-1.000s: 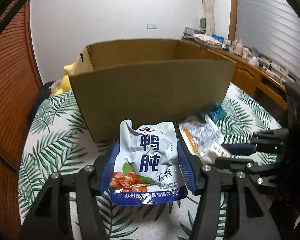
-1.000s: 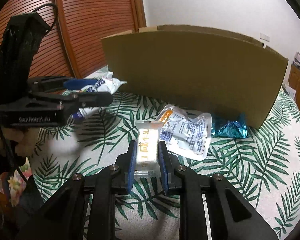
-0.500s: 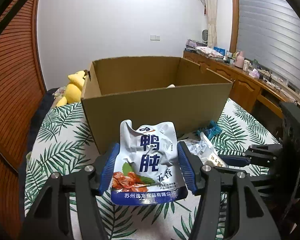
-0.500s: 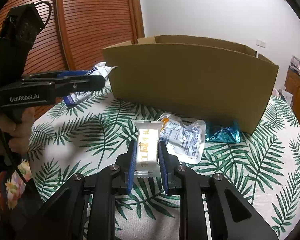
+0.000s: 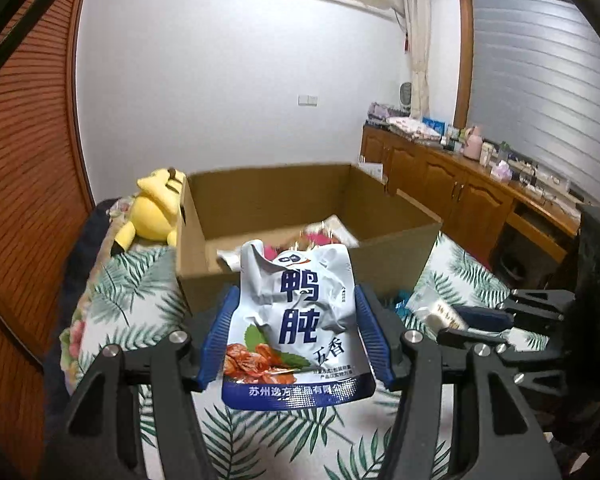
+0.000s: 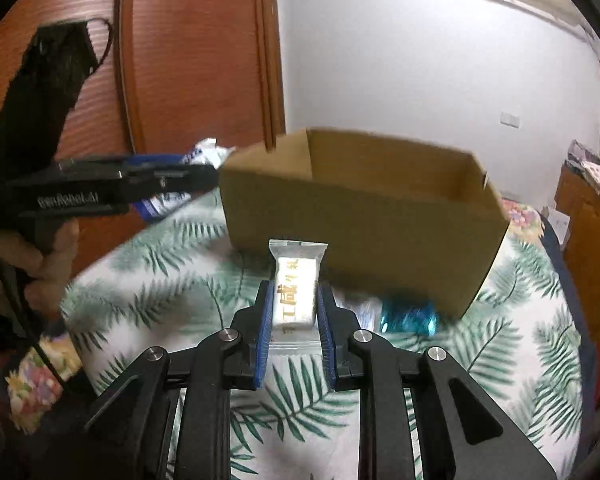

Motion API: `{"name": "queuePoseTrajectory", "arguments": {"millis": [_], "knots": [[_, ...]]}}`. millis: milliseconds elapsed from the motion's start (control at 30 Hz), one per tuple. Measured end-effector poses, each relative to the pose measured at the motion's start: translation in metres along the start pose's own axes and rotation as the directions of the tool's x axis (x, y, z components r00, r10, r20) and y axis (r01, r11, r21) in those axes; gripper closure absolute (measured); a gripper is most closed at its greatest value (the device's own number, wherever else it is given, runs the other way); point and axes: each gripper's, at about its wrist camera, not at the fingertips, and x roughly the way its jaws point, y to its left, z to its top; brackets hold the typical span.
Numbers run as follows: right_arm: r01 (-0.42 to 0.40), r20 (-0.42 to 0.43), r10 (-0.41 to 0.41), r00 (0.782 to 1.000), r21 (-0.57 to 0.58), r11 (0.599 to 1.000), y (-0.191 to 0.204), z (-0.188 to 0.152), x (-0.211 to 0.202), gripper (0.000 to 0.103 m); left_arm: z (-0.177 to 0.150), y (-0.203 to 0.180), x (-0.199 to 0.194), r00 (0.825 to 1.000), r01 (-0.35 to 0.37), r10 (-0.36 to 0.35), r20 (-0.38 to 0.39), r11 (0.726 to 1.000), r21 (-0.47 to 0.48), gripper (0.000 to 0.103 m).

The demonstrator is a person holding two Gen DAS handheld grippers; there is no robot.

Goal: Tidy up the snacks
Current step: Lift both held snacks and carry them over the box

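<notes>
My left gripper point(image 5: 296, 312) is shut on a white and blue snack pouch point(image 5: 296, 328) with large blue characters, held in the air just before the open cardboard box point(image 5: 400, 248). Several snack packets point(image 5: 328, 232) lie inside the box. My right gripper point(image 6: 292, 300) is shut on a small white wrapped snack bar point(image 6: 294, 288), held above the table in front of the box point(image 6: 360, 232). The left gripper with its pouch point(image 6: 164, 200) shows at the left of the right wrist view. The right gripper point(image 5: 480, 320) shows at the right of the left wrist view.
A leaf-print cloth point(image 6: 172, 280) covers the table. A blue foil packet point(image 6: 408, 316) and a clear packet point(image 6: 360, 308) lie by the box's near wall. A yellow plush toy point(image 5: 156, 208) sits left of the box. A wooden sideboard point(image 5: 460, 196) stands at the right.
Both grippers have risen with their snacks and moved toward the box. The box's inside and its packets have come into the left wrist view.
</notes>
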Motion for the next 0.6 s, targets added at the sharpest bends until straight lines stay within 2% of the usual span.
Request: {"name": "queuePoseTrajectory", "arguments": {"millis": [333, 600], "knots": [[0.031, 0.098, -0.028, 0.995, -0.021, 0.999, -0.013, 0.072, -0.042, 0.084, 0.052, 0.005, -0.029, 0.998, 0.004, -0.005, 0.065, 1.000, 0.010, 0.045], [0.050, 0.125, -0.046, 0.991, -0.028, 0.998, -0.021, 0.095, -0.043, 0.083, 0.066, 0.012, -0.004, 0.998, 0.029, -0.029, 0.060, 1.000, -0.002, 0.045]]}}
